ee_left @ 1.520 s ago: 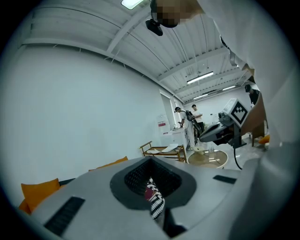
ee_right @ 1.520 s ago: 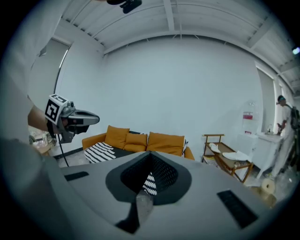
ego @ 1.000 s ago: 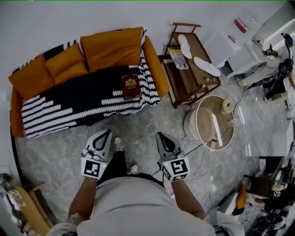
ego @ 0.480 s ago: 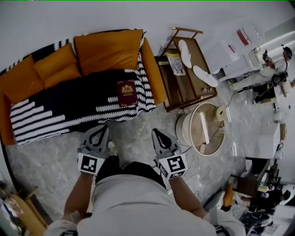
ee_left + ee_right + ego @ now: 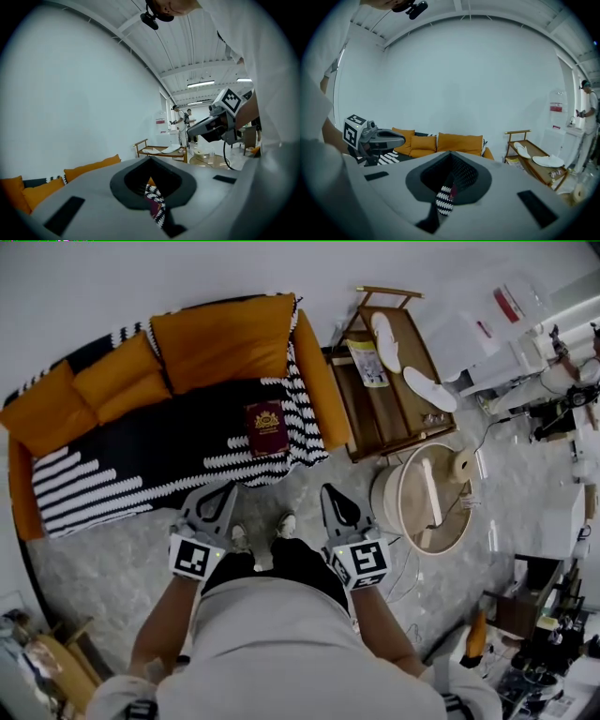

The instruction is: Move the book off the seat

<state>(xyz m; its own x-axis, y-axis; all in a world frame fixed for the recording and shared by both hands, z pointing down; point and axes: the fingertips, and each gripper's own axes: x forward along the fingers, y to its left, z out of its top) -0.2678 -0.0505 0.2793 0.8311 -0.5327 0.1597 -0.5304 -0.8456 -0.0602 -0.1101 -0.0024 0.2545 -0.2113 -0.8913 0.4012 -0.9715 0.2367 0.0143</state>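
A dark red book lies flat on the black-and-white striped throw that covers the seat of the orange sofa, toward its right end. My left gripper hangs over the floor just in front of the sofa's edge, shut and empty, pointing at the seat. Level with it, a little right of the book, is my right gripper, also shut and empty. In the left gripper view, a sliver of the book and throw shows through the slit between the jaws. The right gripper view shows the book the same way.
A wooden trolley with white slippers and a magazine stands right of the sofa. A round wooden tub with a tape roll sits beside it, with cables on the floor. Cluttered desks and people fill the far right. My feet stand between the grippers.
Both grippers have moved forward, closer to the sofa's front edge, and the feet have stepped up with them. The jaws stay shut and the book has not moved.
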